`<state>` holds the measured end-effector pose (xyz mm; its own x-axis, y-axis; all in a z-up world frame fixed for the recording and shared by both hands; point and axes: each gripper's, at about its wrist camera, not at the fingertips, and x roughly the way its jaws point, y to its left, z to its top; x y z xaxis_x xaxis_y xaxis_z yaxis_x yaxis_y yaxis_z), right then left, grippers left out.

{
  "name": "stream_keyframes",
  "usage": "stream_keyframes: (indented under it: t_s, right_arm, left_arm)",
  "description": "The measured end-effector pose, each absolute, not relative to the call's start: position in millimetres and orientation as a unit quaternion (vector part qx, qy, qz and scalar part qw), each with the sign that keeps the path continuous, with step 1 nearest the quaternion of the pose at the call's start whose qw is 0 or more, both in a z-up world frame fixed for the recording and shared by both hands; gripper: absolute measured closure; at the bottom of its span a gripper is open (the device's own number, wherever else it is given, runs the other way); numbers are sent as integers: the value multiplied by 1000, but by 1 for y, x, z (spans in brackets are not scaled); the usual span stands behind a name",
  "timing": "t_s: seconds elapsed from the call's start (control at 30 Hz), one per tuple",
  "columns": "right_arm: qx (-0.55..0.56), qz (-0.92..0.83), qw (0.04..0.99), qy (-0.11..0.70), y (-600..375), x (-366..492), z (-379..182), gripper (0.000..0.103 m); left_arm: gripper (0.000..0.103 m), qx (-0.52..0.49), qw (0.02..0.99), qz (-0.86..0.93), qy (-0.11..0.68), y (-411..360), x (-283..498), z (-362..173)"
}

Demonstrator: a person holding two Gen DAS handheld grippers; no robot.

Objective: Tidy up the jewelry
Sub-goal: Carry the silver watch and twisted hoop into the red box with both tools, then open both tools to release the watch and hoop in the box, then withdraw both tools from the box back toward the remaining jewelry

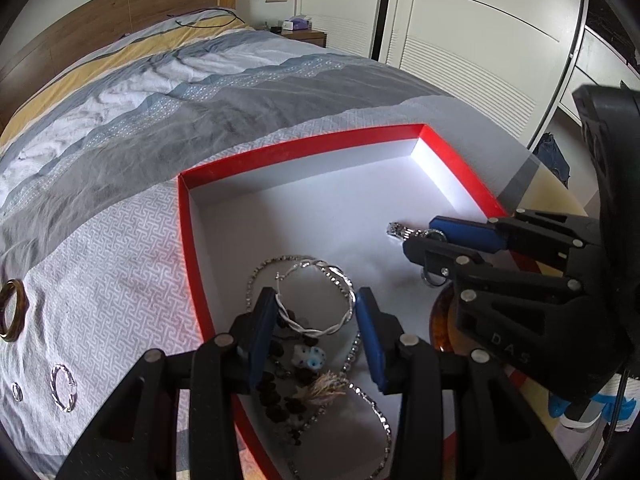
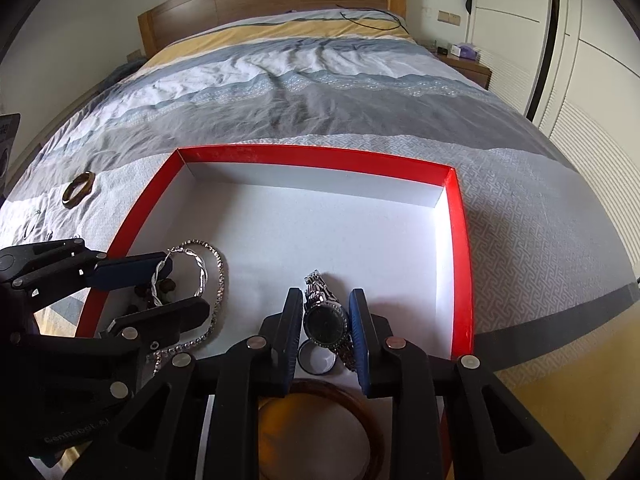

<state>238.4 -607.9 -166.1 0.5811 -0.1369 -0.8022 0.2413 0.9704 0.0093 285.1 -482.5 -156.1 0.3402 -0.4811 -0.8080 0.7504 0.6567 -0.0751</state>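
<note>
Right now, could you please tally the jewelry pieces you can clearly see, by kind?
Bangles: 2
Twisted silver hoops: 2
Rings: 2
Watch: 1
Rhinestone chain: 1
Dark bead bracelet: 1
Total: 9

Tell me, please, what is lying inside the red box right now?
Inside the red box: a wristwatch, twisted silver hoop, rhinestone chain, dark beaded piece, small ring and amber bangle. The grippers cover its near edge.
</note>
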Motion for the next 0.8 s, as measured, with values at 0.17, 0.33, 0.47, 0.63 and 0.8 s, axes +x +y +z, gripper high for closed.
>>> stream_keyframes:
  t_s: [0.17,0.33,0.47,0.63,0.8]
  right_arm:
    - [69,-128,887,439,-609,226,-155,65]
    - [77,-143,894,417,-605,204,-127,65]
    - [89,-145,903,394,-592,182,-94,64]
    - [99,-131,916,367,-559,150,-49,63]
    - [100,-103,931,335,-515,116,-4,59]
  left_arm:
    - [64,153,806,-387,421,-475,277,-137]
    - [64,143,816,-387,405,-460,263,-103]
    - [64,133,831,-376,388,-437,247,-65]
    - [64,117,855,-350,364,-396,221,-13]
    - [63,109,878,-320,338,-345,187,34]
